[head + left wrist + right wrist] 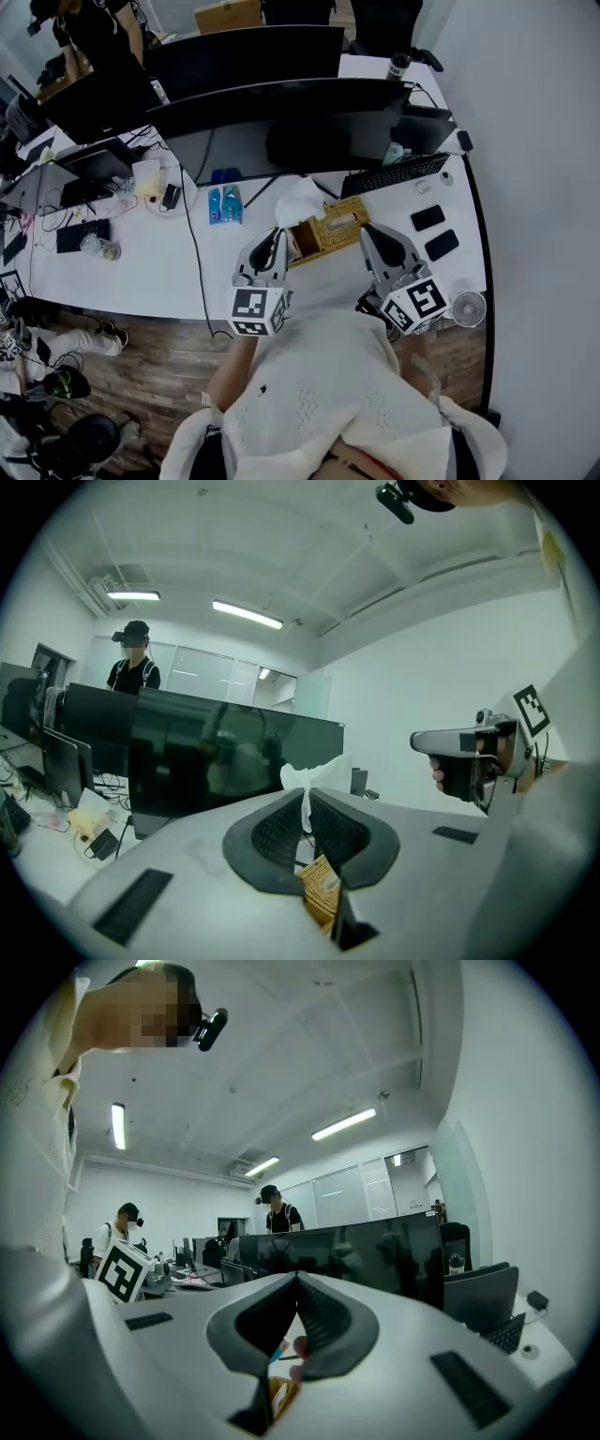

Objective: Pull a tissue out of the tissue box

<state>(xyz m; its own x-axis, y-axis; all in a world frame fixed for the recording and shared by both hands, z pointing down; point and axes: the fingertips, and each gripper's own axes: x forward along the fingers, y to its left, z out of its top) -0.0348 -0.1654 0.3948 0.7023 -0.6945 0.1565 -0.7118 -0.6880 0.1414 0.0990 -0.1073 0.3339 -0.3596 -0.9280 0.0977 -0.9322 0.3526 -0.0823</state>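
— What has the left gripper (306, 793) got?
— Its fingers are pinched on the tissue (317, 772), which puffs up just beyond their tips; the woven tissue box (322, 894) sits below them.
— And the right gripper (296, 1277)?
— Fingers pressed together, tips touching, nothing between; the box lies just left of them and lower.
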